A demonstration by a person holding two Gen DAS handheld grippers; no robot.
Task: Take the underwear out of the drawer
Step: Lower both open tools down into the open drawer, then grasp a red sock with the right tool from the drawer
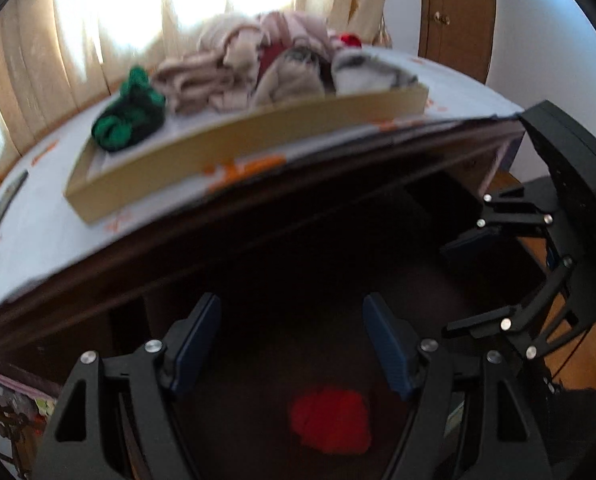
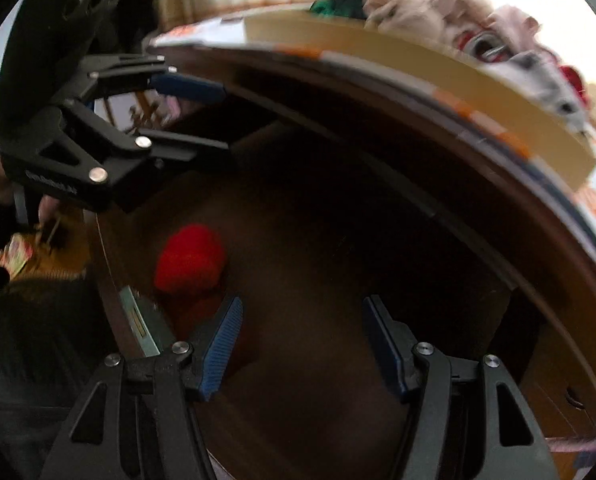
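The red underwear [image 1: 329, 420] lies bunched on the dark floor of the open drawer [image 1: 282, 264], below the surface's edge. It looks light, soft and limp, so pinch the middle of the bunch. Your left claw [image 1: 292, 344] hangs spread wide and empty just above it; your right claw [image 2: 301, 344], also wide and empty, points in alongside.

Both wrist views face down, close, into the drawer [image 1: 298, 260].
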